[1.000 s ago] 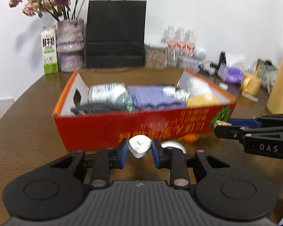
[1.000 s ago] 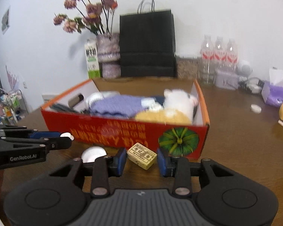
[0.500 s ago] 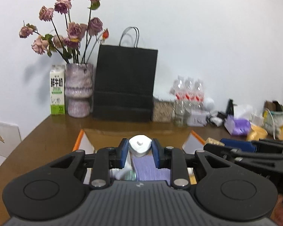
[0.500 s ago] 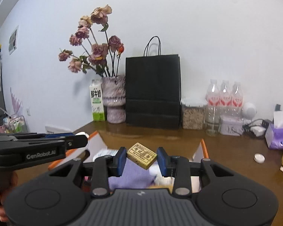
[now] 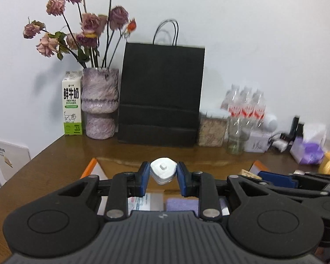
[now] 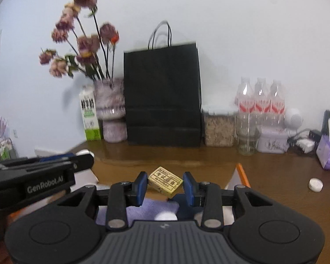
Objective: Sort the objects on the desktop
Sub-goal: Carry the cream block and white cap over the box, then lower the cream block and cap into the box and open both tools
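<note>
My left gripper [image 5: 163, 173] is shut on a small white cap-like object [image 5: 163, 169] and holds it above the orange cardboard box [image 5: 89, 169]. My right gripper [image 6: 165, 183] is shut on a small yellow box with printed text [image 6: 165, 181], also above the orange box [image 6: 242, 173]. Inside the box, under the grippers, a purple cloth [image 6: 151, 209] and a white item [image 6: 166, 216] show. The left gripper also shows at the left of the right wrist view [image 6: 83, 160]; the right gripper shows at the right of the left wrist view [image 5: 275, 178].
At the back of the brown table [image 6: 275, 171] stand a black paper bag [image 5: 161, 94], a purple vase with dried flowers [image 5: 100, 103], a milk carton [image 5: 72, 103], a grain jar [image 6: 219, 126], water bottles [image 6: 260, 101] and a purple tissue pack [image 6: 329, 154]. A white cap [image 6: 315, 184] lies at the right.
Both grippers have risen from table level in front of the box to above it, carrying the white object and the yellow box forward over the box.
</note>
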`<state>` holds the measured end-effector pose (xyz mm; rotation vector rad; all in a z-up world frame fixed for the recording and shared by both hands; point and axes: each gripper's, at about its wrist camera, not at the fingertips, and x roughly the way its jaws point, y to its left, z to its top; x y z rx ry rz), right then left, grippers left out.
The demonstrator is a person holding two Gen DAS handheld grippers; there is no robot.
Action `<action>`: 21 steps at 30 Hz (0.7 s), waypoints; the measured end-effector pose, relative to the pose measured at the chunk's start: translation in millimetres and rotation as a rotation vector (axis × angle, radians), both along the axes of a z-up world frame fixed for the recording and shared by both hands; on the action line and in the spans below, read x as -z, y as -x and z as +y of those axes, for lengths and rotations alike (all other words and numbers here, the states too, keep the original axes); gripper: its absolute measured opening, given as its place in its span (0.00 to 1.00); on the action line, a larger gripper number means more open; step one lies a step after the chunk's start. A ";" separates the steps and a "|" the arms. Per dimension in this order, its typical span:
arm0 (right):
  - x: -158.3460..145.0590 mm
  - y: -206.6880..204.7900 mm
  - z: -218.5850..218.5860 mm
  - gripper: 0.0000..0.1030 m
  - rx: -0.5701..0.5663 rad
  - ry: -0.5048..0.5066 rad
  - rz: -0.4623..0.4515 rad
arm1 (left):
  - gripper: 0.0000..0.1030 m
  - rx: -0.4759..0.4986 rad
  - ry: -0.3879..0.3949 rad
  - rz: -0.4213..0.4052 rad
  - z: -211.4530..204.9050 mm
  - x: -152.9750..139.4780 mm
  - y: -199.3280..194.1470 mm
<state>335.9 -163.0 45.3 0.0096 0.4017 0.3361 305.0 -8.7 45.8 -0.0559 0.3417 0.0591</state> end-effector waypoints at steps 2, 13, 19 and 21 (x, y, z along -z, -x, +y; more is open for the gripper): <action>9.9 -4.3 -2.2 0.33 0.007 0.023 0.022 | 0.27 0.011 -0.017 0.028 0.4 8.9 -3.0; 21.2 2.7 3.9 0.33 -0.003 0.050 0.035 | 0.27 0.005 -0.060 0.029 -3.8 18.3 2.4; 18.7 9.2 4.4 0.38 -0.005 0.049 0.016 | 0.54 -0.026 -0.064 0.018 -3.3 18.2 6.0; 16.2 12.8 2.4 0.54 0.003 0.041 0.001 | 0.72 -0.056 -0.079 -0.011 -3.7 15.0 11.8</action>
